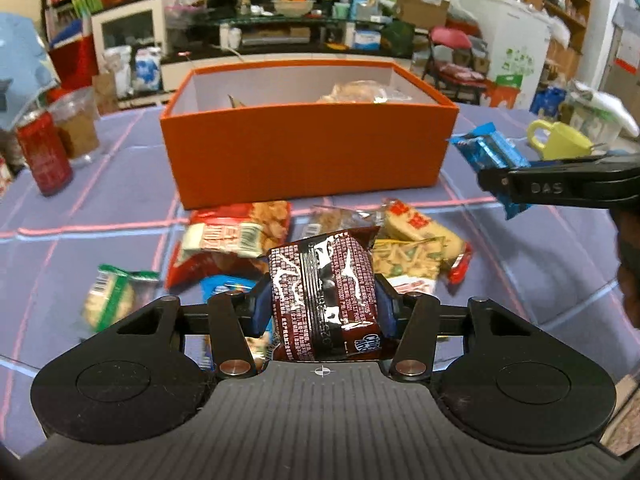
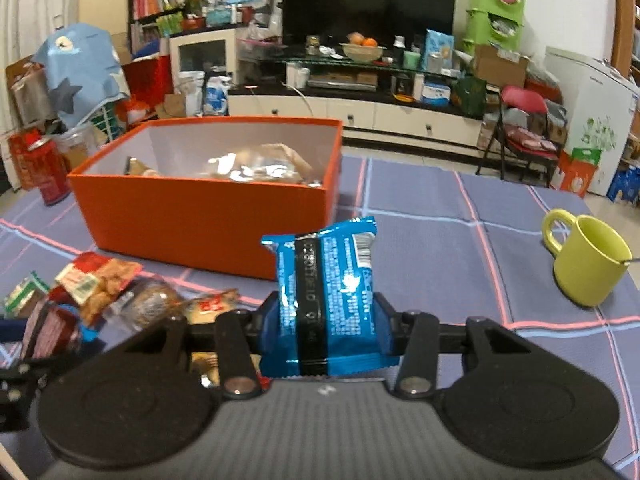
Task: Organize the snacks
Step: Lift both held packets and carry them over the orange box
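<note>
My left gripper (image 1: pixel 322 304) is shut on a dark red snack packet (image 1: pixel 324 296), held above a pile of loose snack packets (image 1: pixel 412 244) on the tablecloth. My right gripper (image 2: pixel 326 320) is shut on a blue snack packet (image 2: pixel 332 292), lifted off the table; in the left wrist view the same blue packet (image 1: pixel 486 152) hangs at the right in that gripper's fingers (image 1: pixel 560 188). An open orange box (image 1: pixel 308 152) stands behind the pile, and the orange box (image 2: pixel 208 216) has a few packets inside. In the right wrist view the pile (image 2: pixel 108 288) lies at the lower left.
A red can (image 1: pixel 44 156) and a clear plastic cup (image 1: pixel 78 124) stand left of the box. A yellow-green mug (image 2: pixel 584 260) sits at the right on the purple checked tablecloth (image 2: pixel 440 232). A cluttered TV stand and shelves fill the room behind.
</note>
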